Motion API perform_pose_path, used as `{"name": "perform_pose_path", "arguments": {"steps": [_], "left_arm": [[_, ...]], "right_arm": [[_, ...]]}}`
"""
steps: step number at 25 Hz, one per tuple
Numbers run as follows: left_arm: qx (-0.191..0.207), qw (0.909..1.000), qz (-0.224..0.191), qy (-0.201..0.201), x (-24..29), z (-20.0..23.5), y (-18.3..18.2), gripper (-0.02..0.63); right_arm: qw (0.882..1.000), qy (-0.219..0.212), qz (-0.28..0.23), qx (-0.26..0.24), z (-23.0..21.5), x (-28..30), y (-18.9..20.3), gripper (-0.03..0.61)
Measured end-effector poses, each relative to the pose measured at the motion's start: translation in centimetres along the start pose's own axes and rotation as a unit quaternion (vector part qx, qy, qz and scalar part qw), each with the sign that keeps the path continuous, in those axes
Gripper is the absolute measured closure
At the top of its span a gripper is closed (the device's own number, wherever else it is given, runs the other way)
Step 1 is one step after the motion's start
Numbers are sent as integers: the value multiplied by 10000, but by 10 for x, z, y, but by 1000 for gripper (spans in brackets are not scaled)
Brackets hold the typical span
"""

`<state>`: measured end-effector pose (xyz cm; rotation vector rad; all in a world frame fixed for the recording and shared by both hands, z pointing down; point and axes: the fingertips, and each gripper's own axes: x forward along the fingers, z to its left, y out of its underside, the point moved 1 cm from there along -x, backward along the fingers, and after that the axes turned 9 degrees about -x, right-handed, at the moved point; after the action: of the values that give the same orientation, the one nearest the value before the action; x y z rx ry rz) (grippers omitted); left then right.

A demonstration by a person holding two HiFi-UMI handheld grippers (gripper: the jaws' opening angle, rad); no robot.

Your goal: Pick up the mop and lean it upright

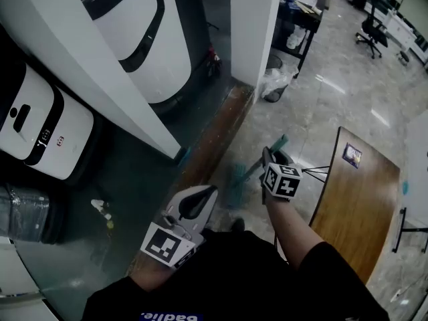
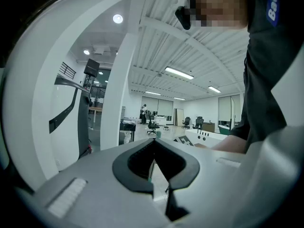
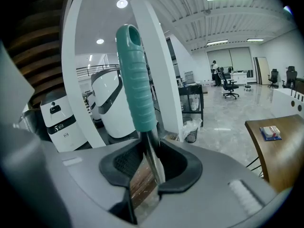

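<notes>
The room was an open office with a glossy pale floor (image 1: pixel 321 99), a white column (image 1: pixel 254 25) ahead of you, bulky white machines (image 1: pixel 144 32) to your left and a wooden table (image 1: pixel 361 199) off to your right. You stood close to the column. That makes sense to me: the mop needs something solid to lean on, and the column was the nearest upright surface.

Your right tool (image 1: pixel 269 159) was clamped on the mop (image 3: pixel 136 80), jaws pinched on the metal shaft (image 3: pixel 151 158) just below the teal grip, which stuck out past them. Gripping that high probably gave you leverage to swing the long handle. The mop head (image 1: pixel 236 179) sat low by the floor, between your two tools in the head view; whether it touched the floor I cannot tell. The handle ran at a slant from the head up to your tool, so it wasn't upright, and nothing but your grip was propping it.

Your left tool (image 1: pixel 199 199) hung lower and off to the side, jaws drawn together on nothing, apart from the shaft. I'd guess you held it back because one grip was enough. The leaning step was not yet done.
</notes>
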<state>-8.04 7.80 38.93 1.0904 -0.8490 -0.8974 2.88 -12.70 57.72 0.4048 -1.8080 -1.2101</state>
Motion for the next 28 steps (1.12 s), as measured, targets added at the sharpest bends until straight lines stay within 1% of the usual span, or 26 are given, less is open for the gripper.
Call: {"name": "perform_pose_path", "arguments": {"steps": [5,8,13,16,21,24,28], "left_arm": [[19,9999,112,90,30,-10,-2,594],[42,9996,23,275,47,-12,-7,594],[24,9985,115,544,77,-4,-9,594],[42,9970,83,771,96,5,-14,594],[53,9946,175,1023,126,29,-25,594],[185,9925,175,1192,139,41,-33,595],[196,9887,203,1475,156,58,-35,595]], "right_arm": [[9998,154,-58,99,-36,-4,-5,468],[9995,272,-112,141,-53,-6,-12,468],[9984,507,-140,218,-75,2,-19,466],[9973,670,-150,249,-86,7,-25,466],[9958,869,-173,245,-94,17,-36,466],[9951,950,-179,226,-93,24,-42,466],[9938,1062,-198,262,-94,36,-52,466]]}}
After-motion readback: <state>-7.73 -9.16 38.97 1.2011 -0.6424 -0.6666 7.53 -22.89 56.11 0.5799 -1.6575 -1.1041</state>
